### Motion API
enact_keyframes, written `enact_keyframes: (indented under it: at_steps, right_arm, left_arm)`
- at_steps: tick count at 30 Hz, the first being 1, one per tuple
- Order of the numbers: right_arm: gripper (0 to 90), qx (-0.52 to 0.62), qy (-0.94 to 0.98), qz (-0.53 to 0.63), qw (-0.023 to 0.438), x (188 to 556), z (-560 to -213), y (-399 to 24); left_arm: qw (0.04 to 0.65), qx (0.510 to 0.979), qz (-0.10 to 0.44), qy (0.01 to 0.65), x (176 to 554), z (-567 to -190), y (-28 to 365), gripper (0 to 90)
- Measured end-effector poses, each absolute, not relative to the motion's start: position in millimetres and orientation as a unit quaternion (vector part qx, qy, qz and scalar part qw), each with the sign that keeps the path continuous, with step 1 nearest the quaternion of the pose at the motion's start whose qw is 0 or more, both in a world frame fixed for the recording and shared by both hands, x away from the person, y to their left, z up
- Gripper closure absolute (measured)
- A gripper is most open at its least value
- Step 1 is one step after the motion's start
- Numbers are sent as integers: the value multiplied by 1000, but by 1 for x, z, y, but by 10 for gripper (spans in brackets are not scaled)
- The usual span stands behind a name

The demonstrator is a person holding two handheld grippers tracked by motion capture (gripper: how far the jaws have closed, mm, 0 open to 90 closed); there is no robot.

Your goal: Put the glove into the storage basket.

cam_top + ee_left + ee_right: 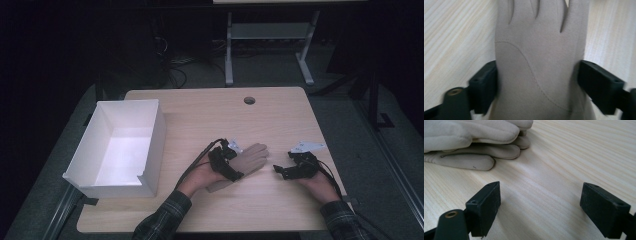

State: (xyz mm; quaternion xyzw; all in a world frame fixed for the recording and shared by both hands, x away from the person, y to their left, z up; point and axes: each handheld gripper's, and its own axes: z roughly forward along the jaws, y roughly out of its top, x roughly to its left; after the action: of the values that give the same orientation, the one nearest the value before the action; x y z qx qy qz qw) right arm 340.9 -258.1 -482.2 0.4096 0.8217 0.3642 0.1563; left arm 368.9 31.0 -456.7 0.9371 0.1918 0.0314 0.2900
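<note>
A beige glove (254, 155) lies flat on the wooden table (280, 120), fingers pointing away to the right. My left gripper (236, 161) straddles the glove's palm. In the left gripper view the glove (536, 62) spans the whole gap, and both black pads (484, 87) rest against its side edges. My right gripper (278, 170) sits low over the table just right of the glove's fingertips. Its jaws stand wide apart in the right gripper view (540, 207), with bare wood between them. The glove's fingers (474, 142) lie beyond it at upper left.
An open white box (152, 135) stands on the table's left part. A round cable hole (249, 100) is near the far edge. A desk frame (229, 50) stands on the floor beyond. Bare wood lies between the box and the hands.
</note>
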Motion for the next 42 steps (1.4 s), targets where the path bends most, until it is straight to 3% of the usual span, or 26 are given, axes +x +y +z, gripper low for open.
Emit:
enact_keyframes:
  at_steps: [4,9,12,23,42]
  right_arm:
    - [161,408,823,363,157,341,-482,-258]
    - [161,408,823,363,158,341,-482,-258]
    - [161,407,823,363,158,341,-482,-258]
    - [161,408,823,362,157,341,-482,-258]
    - [153,407,824,363,156,341,-482,-258]
  left_arm:
    - [290,939,24,182,366,-454,30,351]
    - [300,937,-7,179,364,-453,30,605]
    - [302,936,-16,182,364,-453,30,666]
    - [315,927,-33,201,367,-448,36,693]
    - [335,911,-3,240,369,-389,58,692]
